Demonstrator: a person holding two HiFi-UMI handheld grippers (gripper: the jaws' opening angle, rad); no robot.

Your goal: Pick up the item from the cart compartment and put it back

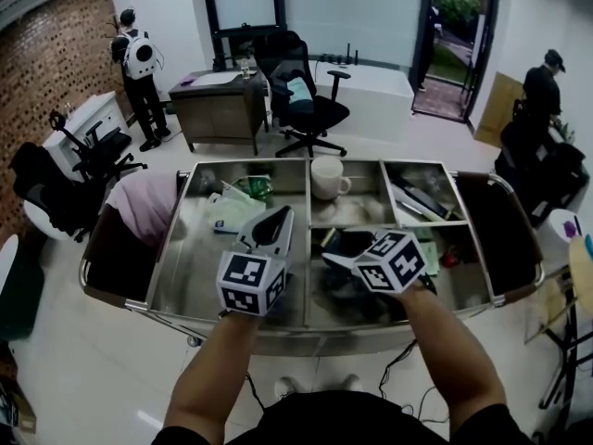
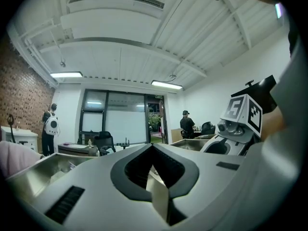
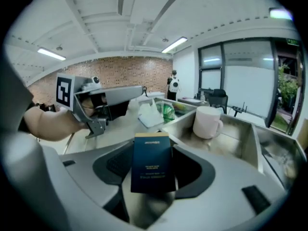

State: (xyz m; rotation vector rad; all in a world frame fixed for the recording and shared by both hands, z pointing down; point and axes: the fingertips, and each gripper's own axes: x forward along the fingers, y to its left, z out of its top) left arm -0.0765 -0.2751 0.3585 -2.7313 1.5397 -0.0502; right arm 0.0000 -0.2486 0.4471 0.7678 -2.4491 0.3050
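Observation:
My right gripper (image 1: 339, 251) is shut on a dark blue box with a gold top band (image 3: 152, 162). The box stands upright between the jaws, above the middle front compartment of the steel cart (image 1: 306, 163). In the head view the box (image 1: 348, 243) shows as a dark shape at the jaw tips. My left gripper (image 1: 281, 215) hovers over the large left compartment, its jaws shut with nothing between them (image 2: 153, 146). A white mug (image 1: 327, 176) stands in the middle back compartment, and it also shows in the right gripper view (image 3: 208, 121).
Green and white packets (image 1: 241, 198) lie in the left compartment, and mixed small items (image 1: 419, 199) fill the right ones. A pink cloth (image 1: 144, 204) hangs at the cart's left end. Office chairs, a desk (image 1: 218, 95) and people stand beyond the cart.

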